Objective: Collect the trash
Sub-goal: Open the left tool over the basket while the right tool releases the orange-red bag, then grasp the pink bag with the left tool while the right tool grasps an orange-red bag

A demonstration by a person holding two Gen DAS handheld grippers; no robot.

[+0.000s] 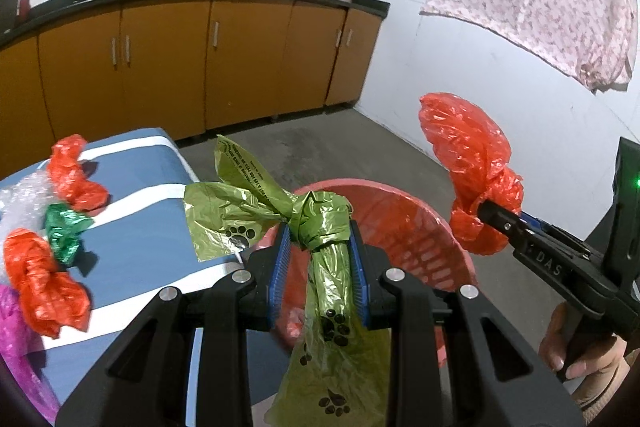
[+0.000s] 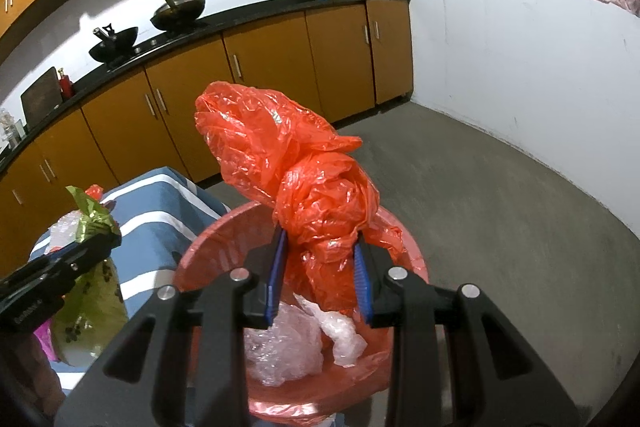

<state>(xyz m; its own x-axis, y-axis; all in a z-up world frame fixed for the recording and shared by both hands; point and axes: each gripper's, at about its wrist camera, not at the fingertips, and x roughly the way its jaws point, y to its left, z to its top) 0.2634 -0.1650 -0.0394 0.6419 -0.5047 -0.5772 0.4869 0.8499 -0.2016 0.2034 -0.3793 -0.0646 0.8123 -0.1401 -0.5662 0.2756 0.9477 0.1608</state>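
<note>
My left gripper (image 1: 318, 239) is shut on a knotted green plastic bag with paw prints (image 1: 320, 227), held over the near rim of the red bin (image 1: 420, 223). My right gripper (image 2: 320, 239) is shut on a knotted red plastic bag (image 2: 304, 179), held above the red bin (image 2: 404, 251), which holds clear bubble wrap (image 2: 288, 343). In the left wrist view the right gripper (image 1: 486, 207) and its red bag (image 1: 468, 151) hang at the right. In the right wrist view the left gripper (image 2: 108, 237) and green bag (image 2: 90, 215) show at the left.
A blue and white striped table (image 1: 140, 239) at the left carries two red bags (image 1: 76, 175) (image 1: 40, 279), a dark green bag (image 1: 64, 227), bubble wrap (image 1: 20, 191) and a pink bag (image 1: 16, 339). Brown kitchen cabinets (image 1: 168, 63) and a white wall (image 1: 480, 67) stand behind.
</note>
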